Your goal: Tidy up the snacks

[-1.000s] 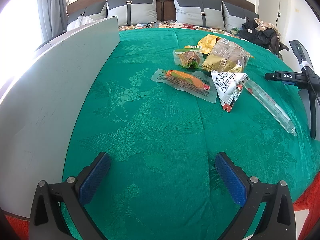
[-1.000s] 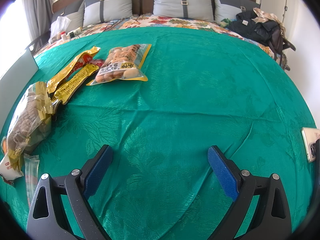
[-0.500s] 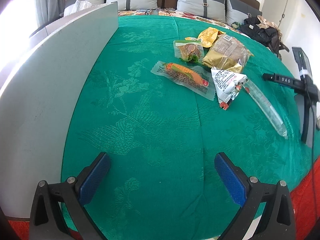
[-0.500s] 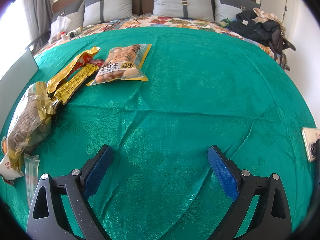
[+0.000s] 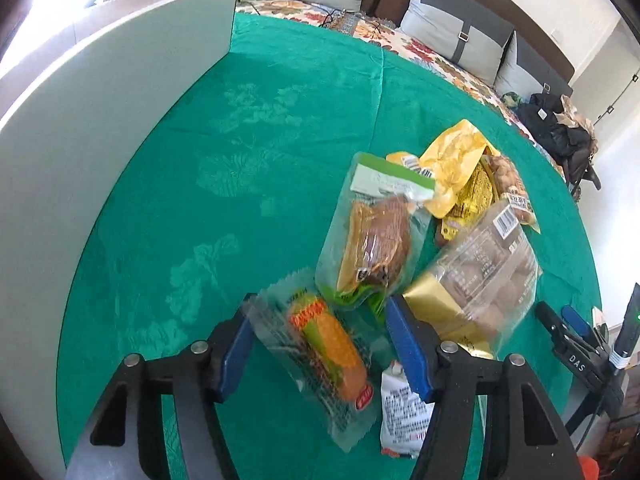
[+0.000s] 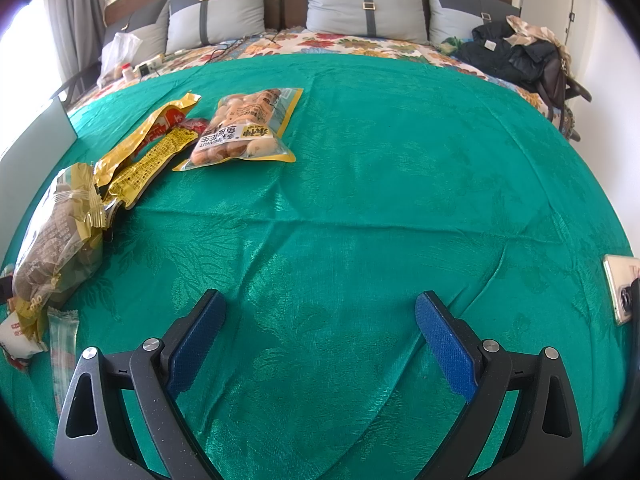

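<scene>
Snacks: a loose heap of packets lies on the green bedspread, just right of the grey board standing along its left edge.
Brown cake bag: the biggest packet, right of the left gripper; its gold end sits close to the right finger, so keep the jaws off it.
Green-topped pastry packet: just beyond the target and overlapping its far end; it may drag along.
Peanut bag: lies farther up the bed, apart from the heap, untouched.
Clear packet with the orange snack: the likely pick, lying slantwise between the left gripper's fingers.
Left gripper: spread open astride that packet, apparently not yet pinching it.
Doing it well: close across the firm orange middle rather than the thin clear film, then lift straight up so the neighbours stay put.
Right gripper: released, wide apart over bare bedspread, holding nothing.
</scene>
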{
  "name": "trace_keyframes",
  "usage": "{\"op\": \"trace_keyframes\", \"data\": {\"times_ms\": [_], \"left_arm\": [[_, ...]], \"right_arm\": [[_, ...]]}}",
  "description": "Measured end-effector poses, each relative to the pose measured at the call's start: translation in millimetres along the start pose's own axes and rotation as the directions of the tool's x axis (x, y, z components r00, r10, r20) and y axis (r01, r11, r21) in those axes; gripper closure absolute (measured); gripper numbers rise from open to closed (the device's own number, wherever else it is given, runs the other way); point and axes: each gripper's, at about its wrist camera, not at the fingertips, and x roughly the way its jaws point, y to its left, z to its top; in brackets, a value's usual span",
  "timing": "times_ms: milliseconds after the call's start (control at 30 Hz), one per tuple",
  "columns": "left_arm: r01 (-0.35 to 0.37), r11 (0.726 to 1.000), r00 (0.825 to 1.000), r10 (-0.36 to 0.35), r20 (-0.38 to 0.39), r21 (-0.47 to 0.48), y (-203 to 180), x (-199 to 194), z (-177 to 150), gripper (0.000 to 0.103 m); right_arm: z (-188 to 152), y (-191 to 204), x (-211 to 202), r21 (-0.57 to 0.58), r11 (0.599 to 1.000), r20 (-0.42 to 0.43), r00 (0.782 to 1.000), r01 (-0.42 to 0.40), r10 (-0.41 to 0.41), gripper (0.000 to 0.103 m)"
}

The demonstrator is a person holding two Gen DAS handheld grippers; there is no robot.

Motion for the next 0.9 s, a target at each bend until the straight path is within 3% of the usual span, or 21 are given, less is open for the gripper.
{"op": "trace_keyframes", "data": {"times_ms": [200, 267, 300, 333, 467, 567, 633, 667, 833, 900], "left_arm": [[-0.074, 0.990, 0.997, 0.075, -0.004, 0.116, -5.2, 6.9, 3.8, 0.039], [-0.104, 0.983, 0.993, 0.110, -0.032, 0.154, -4.0, 4.5, -4.1, 0.024], [-0.127, 0.979, 0.990, 0.136, -0.047, 0.159, -1.6, 3.9, -8.6, 0.012], [-0.126, 0.980, 0.990, 0.135, -0.049, 0.153, 2.2, 1.5, -13.8, 0.008], [-0.119, 0.979, 0.992, 0.123, -0.015, 0.168, 11.4, -5.2, -26.6, 0.008], [-0.097, 0.980, 0.995, 0.101, -0.011, 0.176, 15.2, -10.0, -25.6, 0.022], [-0.051, 0.978, 0.998, 0.055, -0.013, 0.201, 17.4, -15.6, -25.2, 0.059], [-0.009, 0.977, 0.999, 0.016, -0.033, 0.212, 18.0, -17.6, -25.1, 0.070], [0.085, 0.975, 0.991, -0.061, -0.123, 0.206, 31.1, -33.0, -37.3, 0.077], [0.164, 0.961, 0.975, -0.124, -0.185, 0.222, 33.6, -41.5, -49.6, 0.077]], "right_arm": [[0.6, 0.1, -0.3, 0.000, 1.000, 0.000, 1.000, 0.000, 0.000, 0.005], [0.1, 0.0, -0.4, 0.000, 1.000, 0.000, 1.000, 0.000, 0.000, 0.005], [0.4, 0.0, -0.2, 0.000, 1.000, 0.000, 1.000, 0.000, 0.000, 0.005], [0.1, 0.0, -0.3, 0.000, 1.000, 0.000, 1.000, 0.000, 0.000, 0.005], [0.2, 0.1, -0.2, 0.000, 1.000, 0.000, 1.000, 0.000, 0.000, 0.005], [0.2, 0.0, -0.2, 0.000, 1.000, 0.000, 1.000, 0.000, 0.000, 0.005], [0.2, 0.0, -0.2, 0.000, 1.000, 0.000, 1.000, 0.000, 0.000, 0.005], [-0.1, -0.1, -0.4, 0.000, 1.000, 0.000, 1.000, 0.000, 0.000, 0.005], [0.0, -0.1, -0.3, 0.000, 1.000, 0.000, 1.000, 0.000, 0.000, 0.005], [0.3, 0.0, -0.2, 0.000, 1.000, 0.000, 1.000, 0.000, 0.000, 0.005]]}}
